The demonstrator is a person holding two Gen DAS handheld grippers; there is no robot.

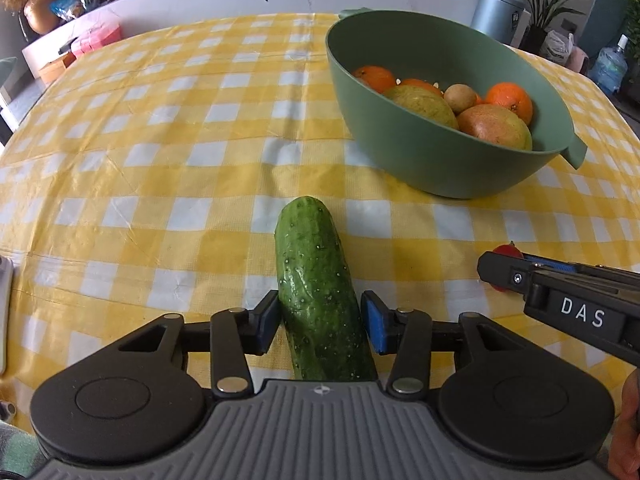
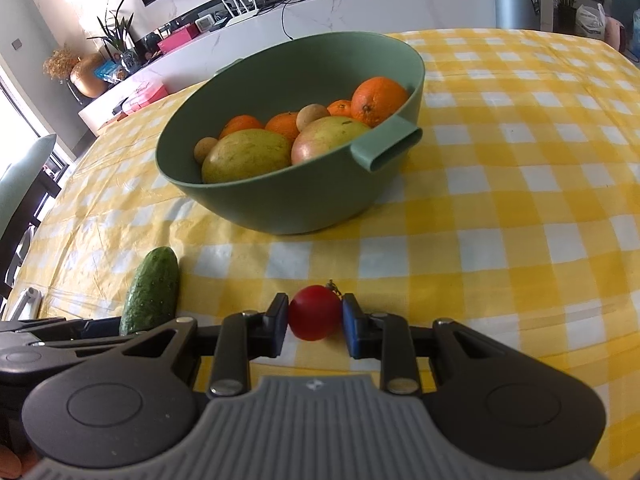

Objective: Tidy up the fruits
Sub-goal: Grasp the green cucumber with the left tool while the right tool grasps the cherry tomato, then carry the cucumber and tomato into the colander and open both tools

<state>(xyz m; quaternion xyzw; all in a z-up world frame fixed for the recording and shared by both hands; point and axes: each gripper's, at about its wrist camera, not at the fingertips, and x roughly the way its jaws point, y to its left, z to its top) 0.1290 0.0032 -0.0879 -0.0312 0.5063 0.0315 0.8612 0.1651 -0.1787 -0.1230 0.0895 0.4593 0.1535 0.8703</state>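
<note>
A green cucumber [image 1: 320,292] lies between the fingers of my left gripper [image 1: 322,322], which is shut on it just above the checked tablecloth. My right gripper [image 2: 315,320] is shut on a small red tomato [image 2: 314,312]. In the left wrist view the right gripper [image 1: 560,300] reaches in from the right with the tomato [image 1: 506,250] partly hidden behind it. The cucumber also shows in the right wrist view [image 2: 152,292]. A green bowl [image 1: 404,140] [image 2: 288,200] holds oranges, mangoes and small brown fruits, ahead of both grippers.
The table carries a yellow and white checked cloth [image 1: 160,160]. A pale flat object [image 1: 4,312] lies at its left edge. Beyond the table stand a marble counter, a grey bin [image 2: 516,0] and potted plants.
</note>
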